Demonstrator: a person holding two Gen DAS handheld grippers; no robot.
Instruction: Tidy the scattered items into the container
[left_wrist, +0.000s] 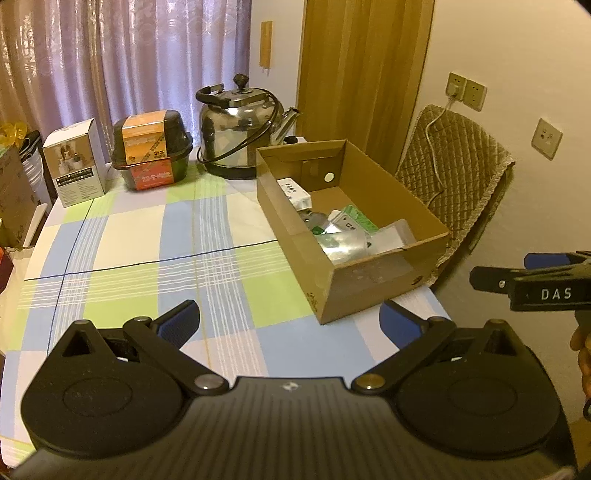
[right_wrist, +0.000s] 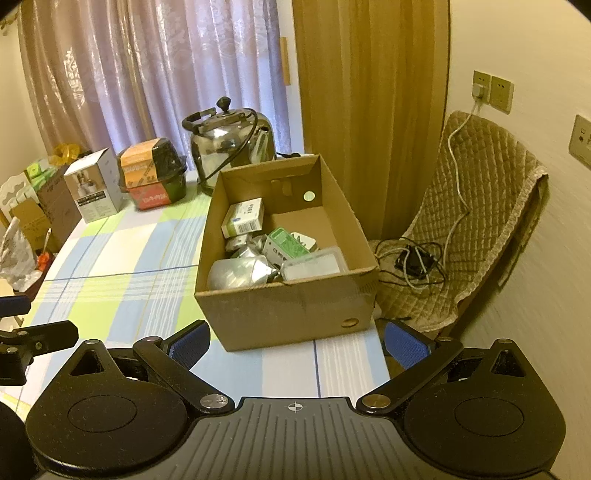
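An open cardboard box (left_wrist: 373, 284) (right_wrist: 288, 314) stands near the table's right edge. Inside lie a white carton (right_wrist: 243, 218), a green-and-white packet (right_wrist: 286, 245), silver foil pouches (right_wrist: 240, 271) and a clear plastic case (right_wrist: 314, 264). My left gripper (left_wrist: 290, 321) is open and empty, held above the checked tablecloth just short of the box's near left corner. My right gripper (right_wrist: 297, 341) is open too, with nothing between its blue pads, in front of the box's near wall. The right gripper's side shows at the edge of the left wrist view (left_wrist: 532, 284).
At the table's far end stand a steel kettle (left_wrist: 240, 129), a black and orange food container (left_wrist: 153, 147) and a white product box (left_wrist: 75, 166). A chair with a quilted cover (right_wrist: 469, 221) holding tangled cables (right_wrist: 413, 262) sits right of the table. Cartons and bags crowd the left.
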